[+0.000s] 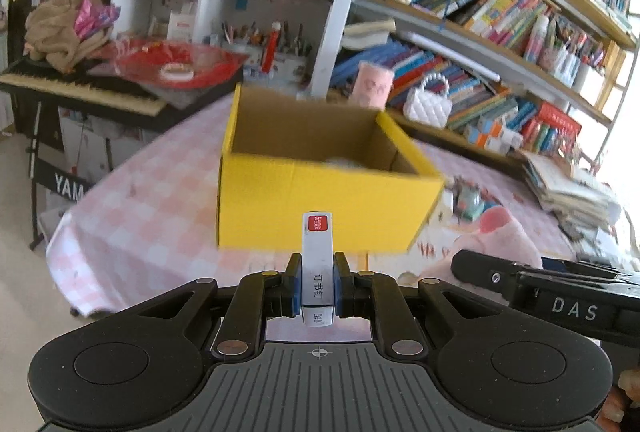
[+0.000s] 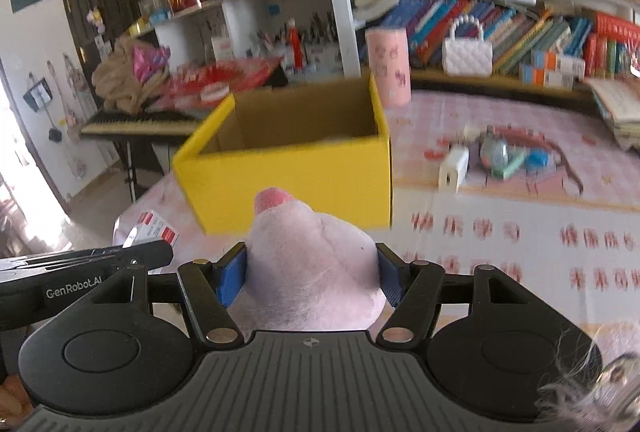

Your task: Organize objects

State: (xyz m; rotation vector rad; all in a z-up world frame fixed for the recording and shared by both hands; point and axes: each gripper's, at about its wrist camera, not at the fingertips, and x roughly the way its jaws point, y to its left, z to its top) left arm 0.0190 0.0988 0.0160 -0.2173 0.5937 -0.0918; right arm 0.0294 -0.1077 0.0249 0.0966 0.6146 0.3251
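Note:
My left gripper (image 1: pixel 317 282) is shut on a small white staple box (image 1: pixel 317 252) with a red label, held upright just in front of the open yellow cardboard box (image 1: pixel 320 203). My right gripper (image 2: pixel 312 274) is shut on a pink plush toy (image 2: pixel 312 264), held near the front wall of the same yellow box (image 2: pixel 296 179). Something pale lies inside the box, mostly hidden. The right gripper's body shows in the left wrist view (image 1: pixel 552 288), and the left gripper's body in the right wrist view (image 2: pixel 80 264).
The pink checked tablecloth (image 2: pixel 500 216) holds a pile of small items (image 2: pixel 496 155), a white block (image 2: pixel 454 167), a pink cylinder (image 2: pixel 389 63) and a white handbag (image 2: pixel 467 51). Bookshelves (image 1: pixel 500 31) stand behind. A keyboard (image 1: pixel 80 87) stands to the left. The table's edge (image 1: pixel 68 228) is at left.

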